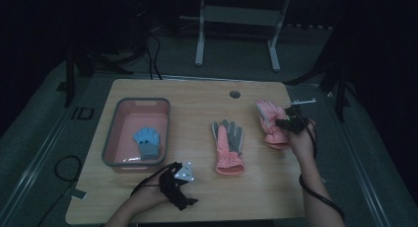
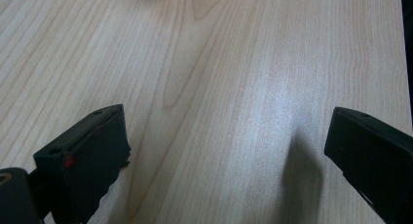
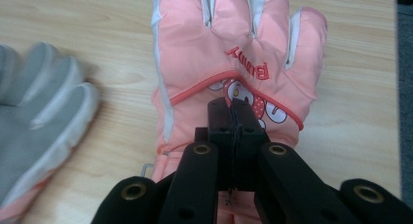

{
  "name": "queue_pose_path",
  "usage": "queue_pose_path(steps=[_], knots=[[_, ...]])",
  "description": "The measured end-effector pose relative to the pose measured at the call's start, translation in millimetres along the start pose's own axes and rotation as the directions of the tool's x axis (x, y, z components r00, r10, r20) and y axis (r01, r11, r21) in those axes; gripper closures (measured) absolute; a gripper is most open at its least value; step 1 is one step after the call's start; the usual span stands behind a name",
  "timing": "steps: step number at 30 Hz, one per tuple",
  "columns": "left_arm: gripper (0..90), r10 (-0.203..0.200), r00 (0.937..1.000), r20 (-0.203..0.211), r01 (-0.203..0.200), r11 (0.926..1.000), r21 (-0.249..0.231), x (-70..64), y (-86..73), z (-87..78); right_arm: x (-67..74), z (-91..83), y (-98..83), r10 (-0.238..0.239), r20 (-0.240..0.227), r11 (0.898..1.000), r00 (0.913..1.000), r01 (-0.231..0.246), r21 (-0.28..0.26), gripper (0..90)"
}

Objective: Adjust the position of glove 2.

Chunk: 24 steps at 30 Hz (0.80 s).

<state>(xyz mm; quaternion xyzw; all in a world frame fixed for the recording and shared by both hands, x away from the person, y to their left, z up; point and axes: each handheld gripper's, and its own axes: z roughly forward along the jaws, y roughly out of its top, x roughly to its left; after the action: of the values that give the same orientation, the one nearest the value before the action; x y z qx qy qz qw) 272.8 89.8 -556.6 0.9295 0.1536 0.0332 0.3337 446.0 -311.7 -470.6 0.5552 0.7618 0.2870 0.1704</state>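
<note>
Two pink ski gloves lie on the wooden desk (image 1: 148,197); the right gripper (image 3: 233,107) has its jaws pinched closed on the back of the glove with the cartoon print (image 3: 234,48), at the right of the high view. The bite looks thin, only a fold of fabric, so the glove could slip free or drag across the desk if lifted. The right hand (image 1: 301,140) reaches forward with the wrist bent inward. The left gripper (image 1: 178,182) rests low at the bottom centre, jaws wide apart over bare wood. A blue glove (image 1: 147,141) sits in a pink tub (image 1: 111,143), left.
</note>
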Motion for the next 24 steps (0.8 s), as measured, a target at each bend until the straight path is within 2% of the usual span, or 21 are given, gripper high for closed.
queue_pose_path(steps=[2,4,8,10,15,21,24], knots=[[2.5,0.0,1.0,-0.003,0.0,1.0,0.0,0.1,0.0,0.0,0.6,-4.9,-1.4,0.01,0.0,1.0,1.0,-0.01,-0.007,89.2],[2.5,0.0,1.0,-0.005,0.0,1.0,0.0,0.1,0.1,-0.6,3.8,-21.2,-6.5,0.015,0.027,1.0,0.9995,-0.014,-0.018,89.2],[2.6,0.001,0.9999,-0.01,-0.001,1.0,-0.001,1.0,-0.1,-1.5,6.7,-41.3,-18.5,0.034,0.005,0.998,0.9994,-0.033,-0.044,89.1],[2.5,0.0,0.9999,-0.011,0.0,1.0,-0.001,0.9,-0.3,-1.3,10.5,-48.3,-26.6,0.022,0.015,0.999,0.9996,-0.022,-0.041,89.1],[2.5,0.003,0.9999,-0.013,-0.003,1.0,0.0,0.2,0.0,-1.0,18.5,-62.3,-48.8,0.039,0.04,0.998,0.9985,-0.037,-0.046,89.2],[2.5,0.003,0.9999,-0.013,-0.003,1.0,0.002,0.0,-0.2,-1.3,22.7,-64.1,-68.1,0.053,0.048,0.998,0.9975,-0.051,-0.039,89.1],[2.5,0.008,0.9999,-0.013,-0.008,1.0,0.003,-0.1,-0.6,-1.6,28.4,-54.1,-79.5,0.043,0.065,0.999,0.997,-0.042,-0.022,89.1]])
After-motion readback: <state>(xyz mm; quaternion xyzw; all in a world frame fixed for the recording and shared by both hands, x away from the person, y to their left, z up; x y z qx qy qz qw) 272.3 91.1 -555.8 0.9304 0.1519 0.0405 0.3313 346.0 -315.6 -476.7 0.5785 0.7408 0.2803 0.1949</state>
